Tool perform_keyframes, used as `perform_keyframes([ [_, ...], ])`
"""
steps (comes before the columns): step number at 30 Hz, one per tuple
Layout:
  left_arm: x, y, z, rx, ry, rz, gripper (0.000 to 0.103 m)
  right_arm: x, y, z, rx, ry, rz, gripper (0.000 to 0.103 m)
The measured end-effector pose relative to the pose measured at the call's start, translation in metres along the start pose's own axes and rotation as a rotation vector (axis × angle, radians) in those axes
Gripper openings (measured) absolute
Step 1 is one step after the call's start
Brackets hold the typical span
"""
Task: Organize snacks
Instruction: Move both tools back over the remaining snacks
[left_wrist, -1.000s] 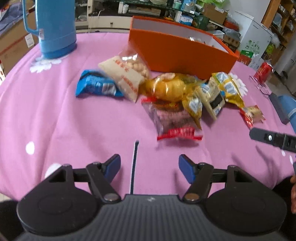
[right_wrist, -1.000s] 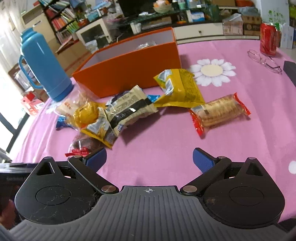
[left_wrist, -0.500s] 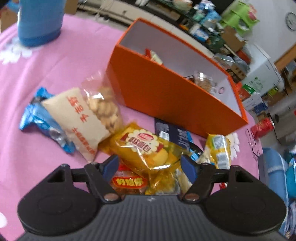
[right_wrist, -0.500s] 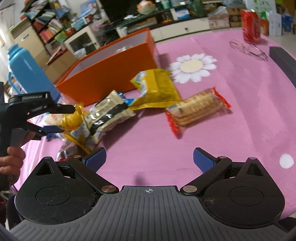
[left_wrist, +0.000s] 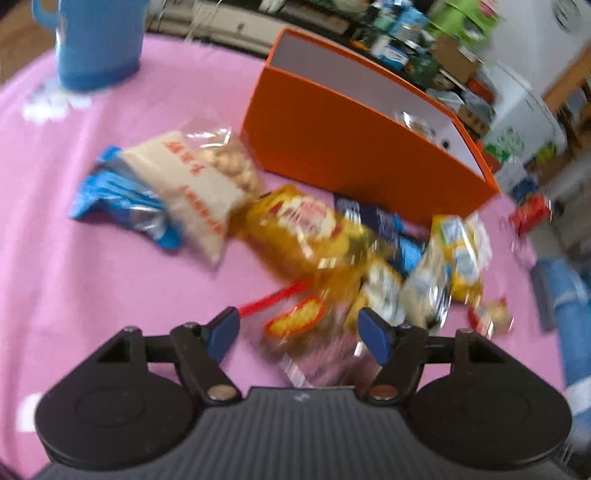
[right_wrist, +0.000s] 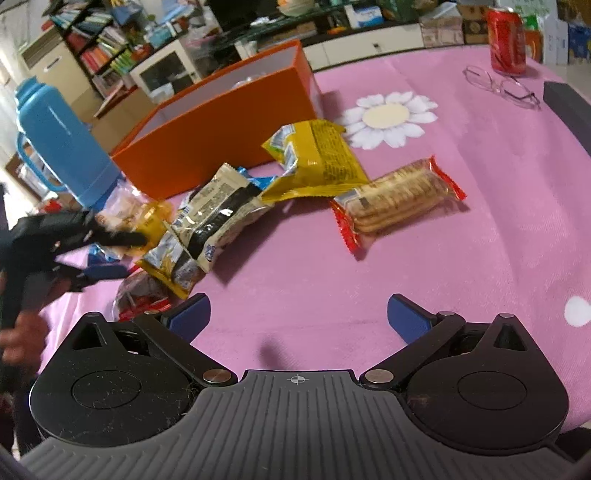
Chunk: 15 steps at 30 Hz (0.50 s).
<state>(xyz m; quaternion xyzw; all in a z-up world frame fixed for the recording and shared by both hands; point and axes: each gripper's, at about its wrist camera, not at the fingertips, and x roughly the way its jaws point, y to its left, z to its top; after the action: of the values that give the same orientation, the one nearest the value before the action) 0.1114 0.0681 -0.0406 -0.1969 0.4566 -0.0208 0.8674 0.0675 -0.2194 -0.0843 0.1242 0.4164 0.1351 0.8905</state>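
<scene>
An orange box (left_wrist: 354, 147) stands on the pink tablecloth behind a pile of snack packs; it also shows in the right wrist view (right_wrist: 221, 133). My left gripper (left_wrist: 297, 330) is open just above the pile, over a clear pack with a red label (left_wrist: 295, 317), with a yellow pack (left_wrist: 303, 229) beyond it. The view is blurred. My right gripper (right_wrist: 299, 315) is open and empty over bare cloth, short of a biscuit pack (right_wrist: 395, 194) and a yellow bag (right_wrist: 317, 155). The left gripper shows at the pile's left in the right wrist view (right_wrist: 107, 254).
A blue thermos (left_wrist: 99, 40) stands at the back left. A beige nut bag (left_wrist: 195, 184) lies on a blue pack (left_wrist: 122, 206). In the right wrist view a red can (right_wrist: 506, 38), glasses (right_wrist: 498, 85) and a dark case (right_wrist: 569, 110) lie at the far right.
My left gripper went forward over the snack pile, then drew back and lifted a little, still open. My right gripper shifted slightly and stays open.
</scene>
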Motion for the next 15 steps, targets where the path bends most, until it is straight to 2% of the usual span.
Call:
perform_keyframes([
  [4,-0.010,-0.012,-0.021,0.101,0.019,-0.008,0.073,0.007,0.002,0.000,0.013,0.015,0.014,0.094],
  [7,0.003,-0.027,-0.024,0.160,0.014,0.036,0.073,0.009,0.010,0.000,-0.003,0.024,0.020,0.094],
  [11,0.020,-0.029,-0.026,0.141,0.033,0.013,0.073,0.003,0.019,-0.001,-0.043,0.022,0.018,0.094],
  [13,0.021,-0.025,-0.025,0.120,0.024,0.017,0.068,0.000,0.019,0.000,-0.050,0.019,0.002,0.094],
  [15,0.016,-0.019,-0.025,0.124,0.023,0.026,0.071,-0.002,0.017,0.001,-0.040,0.019,-0.009,0.094],
])
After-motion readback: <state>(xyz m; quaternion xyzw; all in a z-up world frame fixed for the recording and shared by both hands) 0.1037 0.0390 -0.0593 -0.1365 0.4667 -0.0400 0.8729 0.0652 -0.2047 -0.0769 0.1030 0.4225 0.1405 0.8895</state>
